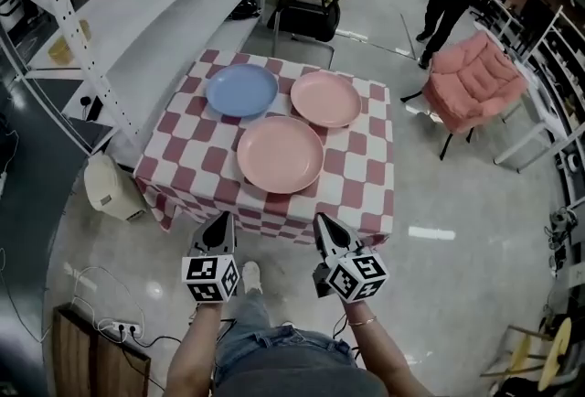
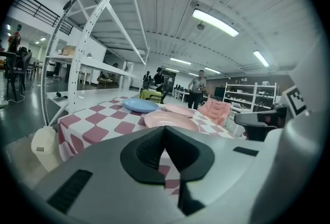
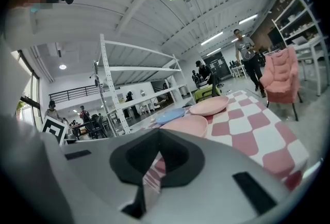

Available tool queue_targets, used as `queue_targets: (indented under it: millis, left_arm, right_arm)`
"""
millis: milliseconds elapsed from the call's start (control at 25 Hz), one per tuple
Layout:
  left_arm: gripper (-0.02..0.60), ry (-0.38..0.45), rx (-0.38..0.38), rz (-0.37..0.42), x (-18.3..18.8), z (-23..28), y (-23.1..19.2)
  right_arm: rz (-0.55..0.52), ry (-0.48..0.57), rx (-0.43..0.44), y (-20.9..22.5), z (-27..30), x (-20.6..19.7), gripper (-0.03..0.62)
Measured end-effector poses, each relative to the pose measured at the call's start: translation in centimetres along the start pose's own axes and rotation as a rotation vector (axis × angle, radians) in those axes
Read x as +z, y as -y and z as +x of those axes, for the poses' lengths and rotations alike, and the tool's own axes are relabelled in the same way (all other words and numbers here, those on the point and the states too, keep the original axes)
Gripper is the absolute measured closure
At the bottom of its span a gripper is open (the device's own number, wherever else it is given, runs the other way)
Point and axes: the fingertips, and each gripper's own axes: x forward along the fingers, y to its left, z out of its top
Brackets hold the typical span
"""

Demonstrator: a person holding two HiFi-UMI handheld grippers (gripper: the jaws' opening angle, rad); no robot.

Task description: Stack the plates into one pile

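Left tool (image 1: 219,219) has its jaws pressed together with nothing between them, and I see the right tool (image 1: 322,221) the same, both by the near edge of the checked surface (image 1: 366,194). On it, unstacked: blue plate (image 1: 241,90), far pink plate (image 1: 325,99), near pink plate (image 1: 280,154).

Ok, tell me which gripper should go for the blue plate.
Left, probably. The blue plate sits far left on the table, nearly straight ahead of the left gripper. The right gripper would have to cross over the near pink plate. Both are shut and empty.
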Motion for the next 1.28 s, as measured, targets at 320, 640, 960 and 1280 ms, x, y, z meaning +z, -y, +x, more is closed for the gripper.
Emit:
queue_targets:
  millis: [320,640,960,1280]
  left_arm:
    - [0.566,-0.039,-0.057,-0.026,2.2,7.3,-4.5]
    - [0.566,-0.085,-0.09,-0.019,3.8,13.4,-7.4]
    - [0.566,-0.148,-0.159,-0.004,3.8,16.9,-7.6]
    - [0.565,-0.194,-0.189,-0.003,3.0,19.0,-7.2]
  right_arm:
    - [-0.027,-0.032,-0.084,1.9,6.8,1.2,0.585]
    - [-0.031,-0.059,-0.195,4.9,11.0,2.2,0.585]
    - [-0.037,-0.067,-0.29,7.0,12.7,3.2,0.585]
    - [-0.066,-0.122,-0.338,8.6,13.4,2.4,0.583]
